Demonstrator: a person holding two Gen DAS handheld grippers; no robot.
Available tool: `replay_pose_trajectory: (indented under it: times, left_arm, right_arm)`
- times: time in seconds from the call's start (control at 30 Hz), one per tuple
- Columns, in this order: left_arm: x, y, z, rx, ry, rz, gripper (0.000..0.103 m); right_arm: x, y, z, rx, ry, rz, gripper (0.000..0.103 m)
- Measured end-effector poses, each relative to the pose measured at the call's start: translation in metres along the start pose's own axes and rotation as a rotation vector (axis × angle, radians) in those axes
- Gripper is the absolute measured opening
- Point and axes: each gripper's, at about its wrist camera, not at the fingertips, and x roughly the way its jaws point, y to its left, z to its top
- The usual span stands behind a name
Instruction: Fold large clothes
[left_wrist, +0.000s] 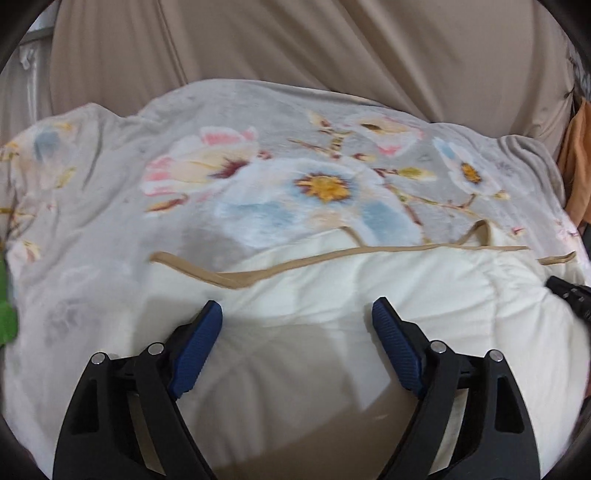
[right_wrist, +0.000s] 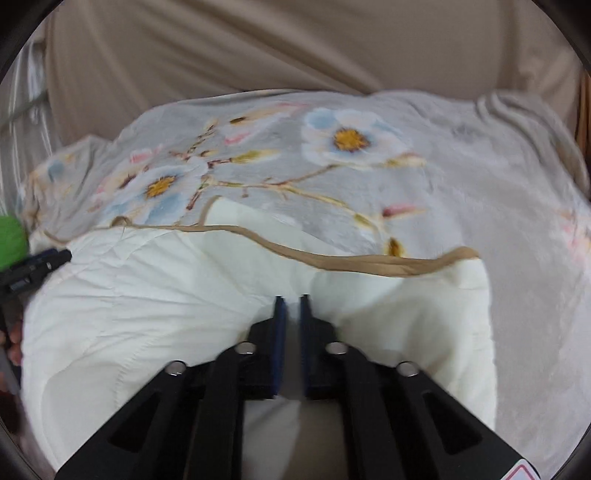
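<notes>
A large floral blanket (left_wrist: 280, 173) with a grey flowered face lies spread on a bed; its cream underside (left_wrist: 332, 295) is folded over toward me, edged with tan trim (left_wrist: 280, 271). My left gripper (left_wrist: 297, 314) is open just above the cream fold, holding nothing. In the right wrist view the same blanket (right_wrist: 332, 177) and cream fold (right_wrist: 166, 295) show. My right gripper (right_wrist: 291, 301) has its jaws nearly closed, and cream fabric bunches around the fingertips. The right gripper's tip shows at the right edge of the left wrist view (left_wrist: 569, 295).
A beige sheet or curtain (left_wrist: 295, 48) rises behind the bed. An orange cloth (left_wrist: 576, 158) hangs at the far right. A green object (right_wrist: 11, 236) sits at the left edge beside the left gripper (right_wrist: 33, 269).
</notes>
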Motion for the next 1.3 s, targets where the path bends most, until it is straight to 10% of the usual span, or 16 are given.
replay_pose_trajectory:
  times: [0.2,0.97,1.3]
  left_arm:
    - [0.007,0.038,-0.005,-0.133,0.004,-0.054,0.082]
    - [0.025,0.024,-0.006,-0.062,0.057,-0.012,0.090]
    - [0.023,0.021,-0.005,-0.033,0.060,0.030,0.091]
  right_arm:
    - [-0.009,-0.024,-0.007,0.133,-0.071,-0.017,0.000]
    - [0.007,-0.033,-0.005,0.192,-0.050,-0.030,0.000]
    - [-0.045,0.104,0.003,-0.035,-0.120,0.078,0.013]
